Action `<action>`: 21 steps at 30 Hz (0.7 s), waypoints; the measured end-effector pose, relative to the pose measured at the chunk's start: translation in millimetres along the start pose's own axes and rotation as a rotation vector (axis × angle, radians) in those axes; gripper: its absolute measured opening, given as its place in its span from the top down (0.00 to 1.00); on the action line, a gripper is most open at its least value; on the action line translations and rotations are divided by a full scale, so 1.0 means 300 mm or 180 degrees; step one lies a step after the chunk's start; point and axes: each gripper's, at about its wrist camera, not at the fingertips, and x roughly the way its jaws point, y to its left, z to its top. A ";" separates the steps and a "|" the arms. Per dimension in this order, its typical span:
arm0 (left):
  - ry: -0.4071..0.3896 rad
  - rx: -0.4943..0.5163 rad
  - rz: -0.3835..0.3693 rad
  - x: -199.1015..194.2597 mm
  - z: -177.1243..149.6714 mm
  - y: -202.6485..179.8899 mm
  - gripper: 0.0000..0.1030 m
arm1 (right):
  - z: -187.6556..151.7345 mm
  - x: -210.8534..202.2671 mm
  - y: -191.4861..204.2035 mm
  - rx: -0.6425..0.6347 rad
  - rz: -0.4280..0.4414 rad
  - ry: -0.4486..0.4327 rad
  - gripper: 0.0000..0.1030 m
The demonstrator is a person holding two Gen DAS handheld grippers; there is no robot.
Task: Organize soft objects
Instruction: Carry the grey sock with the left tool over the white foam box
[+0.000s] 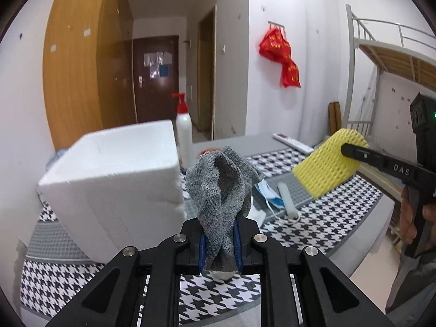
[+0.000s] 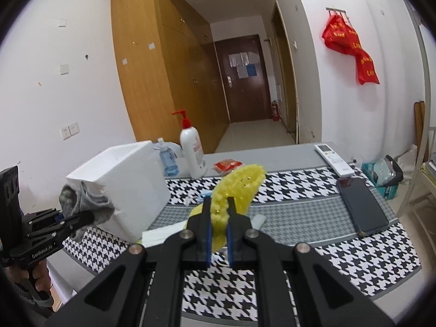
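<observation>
My left gripper (image 1: pixel 219 241) is shut on a grey knitted cloth (image 1: pixel 222 185), which stands bunched up above the jaws, lifted off the table. In the right wrist view the same left gripper (image 2: pixel 81 219) shows at the left with the grey cloth (image 2: pixel 81 200) right beside the white foam box (image 2: pixel 122 185). My right gripper (image 2: pixel 218 218) is shut on a yellow foam net sleeve (image 2: pixel 239 188) held over the table. From the left wrist view the right gripper (image 1: pixel 344 150) pinches the yellow sleeve (image 1: pixel 325 164) at the right.
The white foam box (image 1: pixel 117 179) stands on a houndstooth tablecloth (image 1: pixel 321 218). A blue face mask (image 1: pixel 269 194) and a white tube (image 1: pixel 286 200) lie on it. Farther back are a pump bottle (image 2: pixel 192 150), a blue bottle (image 2: pixel 167 160), a remote (image 2: pixel 333 160), a phone (image 2: pixel 362 209) and a red packet (image 2: pixel 227 166).
</observation>
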 end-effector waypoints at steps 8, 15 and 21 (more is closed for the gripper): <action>-0.0176 -0.0011 0.0029 -0.041 0.013 0.024 0.83 | 0.000 -0.022 0.059 -0.0039 0.0093 -0.0162 0.89; -0.0296 -0.0027 0.0095 -0.087 0.026 0.055 0.83 | 0.016 -0.035 0.092 -0.0092 0.0142 -0.0280 0.89; -0.0426 -0.0112 0.0262 -0.125 0.032 0.083 0.83 | 0.032 -0.024 0.110 -0.0131 0.0187 -0.0277 0.89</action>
